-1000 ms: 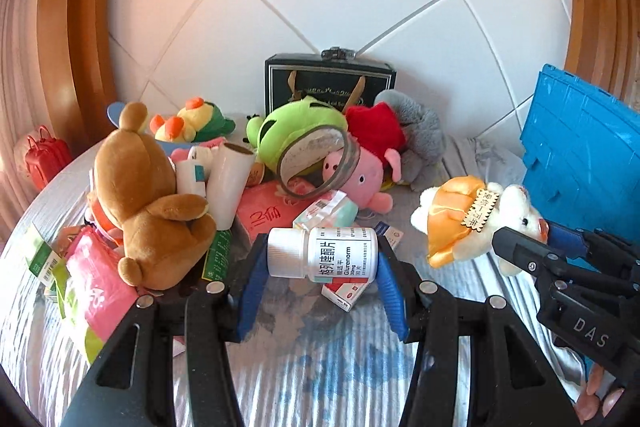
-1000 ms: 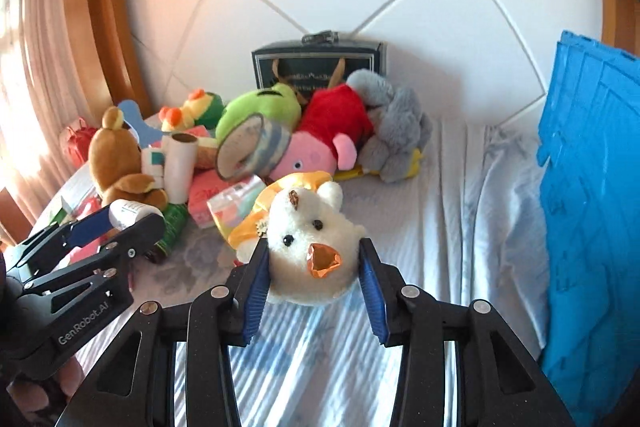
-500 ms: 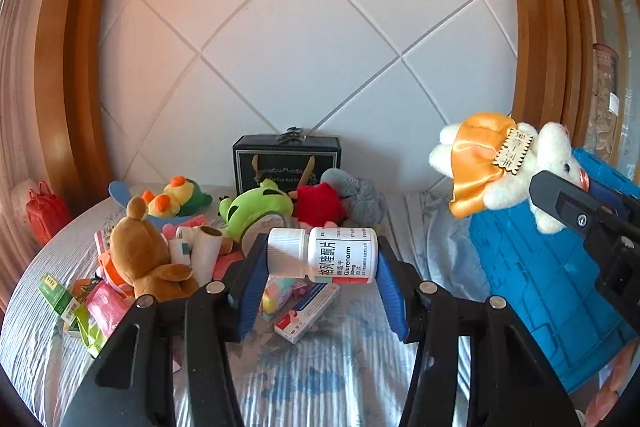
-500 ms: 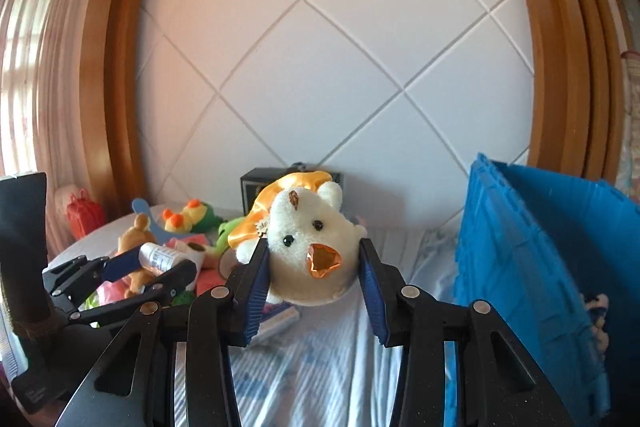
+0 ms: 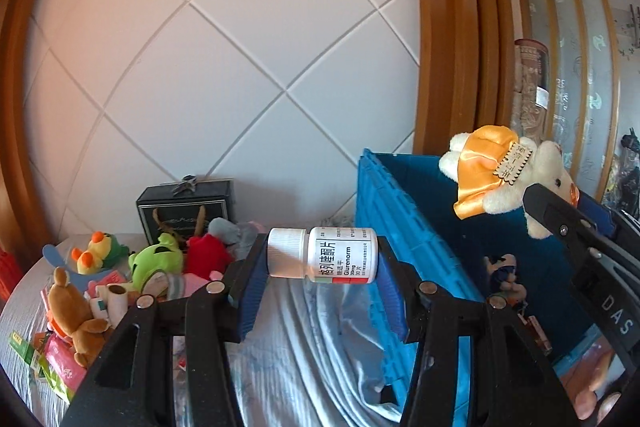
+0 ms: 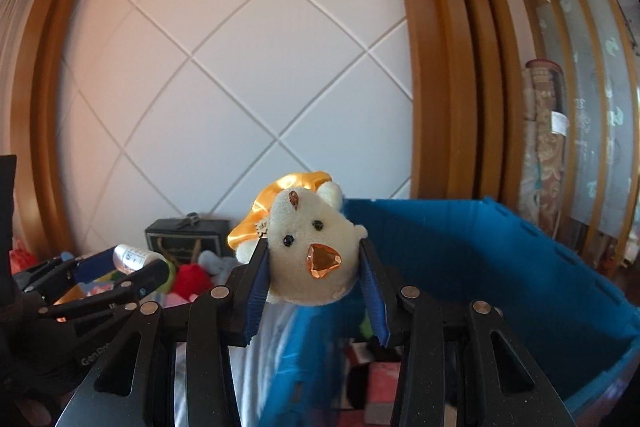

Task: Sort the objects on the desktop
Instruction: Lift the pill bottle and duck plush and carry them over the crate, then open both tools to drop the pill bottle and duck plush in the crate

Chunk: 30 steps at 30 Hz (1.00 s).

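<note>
The left gripper [image 5: 322, 259] clamps a white pill bottle [image 5: 323, 255] sideways, raised above the bed beside the blue crate [image 5: 404, 235]. The right gripper [image 6: 314, 267] clamps a cream plush chick [image 6: 310, 259] by its head, over the crate's near wall.

bright daylight, warm tint at left; strong fisheye bending, dark vignetted corners, slight blur low down

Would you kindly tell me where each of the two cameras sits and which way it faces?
Left wrist: on the left gripper, looking along its fingers past the clamped white pill bottle toward the blue plastic crate.
Right wrist: on the right gripper, above the crate, clamping the cream plush chick.
Shared: both grippers, bottle, chick, crate, black gift box.
</note>
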### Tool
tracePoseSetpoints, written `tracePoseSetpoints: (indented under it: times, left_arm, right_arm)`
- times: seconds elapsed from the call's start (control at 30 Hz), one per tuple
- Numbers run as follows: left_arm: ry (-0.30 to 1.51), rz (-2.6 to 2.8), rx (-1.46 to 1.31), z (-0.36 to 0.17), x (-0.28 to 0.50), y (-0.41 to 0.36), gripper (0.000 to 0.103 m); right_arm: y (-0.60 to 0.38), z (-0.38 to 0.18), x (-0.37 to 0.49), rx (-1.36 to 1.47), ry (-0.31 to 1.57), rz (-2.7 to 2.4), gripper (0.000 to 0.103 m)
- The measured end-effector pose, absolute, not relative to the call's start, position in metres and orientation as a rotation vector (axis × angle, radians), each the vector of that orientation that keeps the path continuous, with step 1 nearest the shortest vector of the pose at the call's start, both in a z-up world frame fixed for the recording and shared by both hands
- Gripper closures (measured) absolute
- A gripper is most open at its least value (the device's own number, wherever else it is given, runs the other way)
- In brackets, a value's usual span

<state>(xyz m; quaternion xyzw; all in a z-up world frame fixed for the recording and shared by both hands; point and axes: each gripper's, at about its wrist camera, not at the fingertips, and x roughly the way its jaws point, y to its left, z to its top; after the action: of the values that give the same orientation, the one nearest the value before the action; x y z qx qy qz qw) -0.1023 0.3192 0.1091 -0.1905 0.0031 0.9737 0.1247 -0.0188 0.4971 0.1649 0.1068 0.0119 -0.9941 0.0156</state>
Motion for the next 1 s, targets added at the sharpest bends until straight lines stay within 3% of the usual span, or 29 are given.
tracePoseSetpoints:
  times: [0.23,0.4,0.53,0.63,0.77,1.0]
  left_arm:
    - [0.086,2.539,-0.819,0.129,-0.126,0.416,0.053]
    - [0.194,2.385,-1.038,0.115,-0.149,0.478,0.053]
    - [0.303,2.230,-1.257,0.088,-0.163,0.522,0.053]
    - [0.380,2.195,-1.333,0.077,-0.166,0.541,0.053]
    - [0.398,2.121,-1.430,0.064,-0.170,0.557,0.053]
    - [0.480,2.026,-1.567,0.043,-0.165,0.572,0.053]
  right_arm:
    - [0.589,0.182,-0.057,0.663,0.071,-3.126,0.061]
    - [0.645,0.177,-0.088,0.967,0.176,-3.032,0.061]
    - [0.667,0.145,-0.104,1.286,0.317,-2.851,0.061]
    - [0.683,0.122,-0.109,1.476,0.322,-2.740,0.061]
    - [0.702,0.100,-0.119,1.642,0.309,-2.628,0.061]
    - [0.711,0.069,-0.123,1.830,0.448,-2.463,0.061]
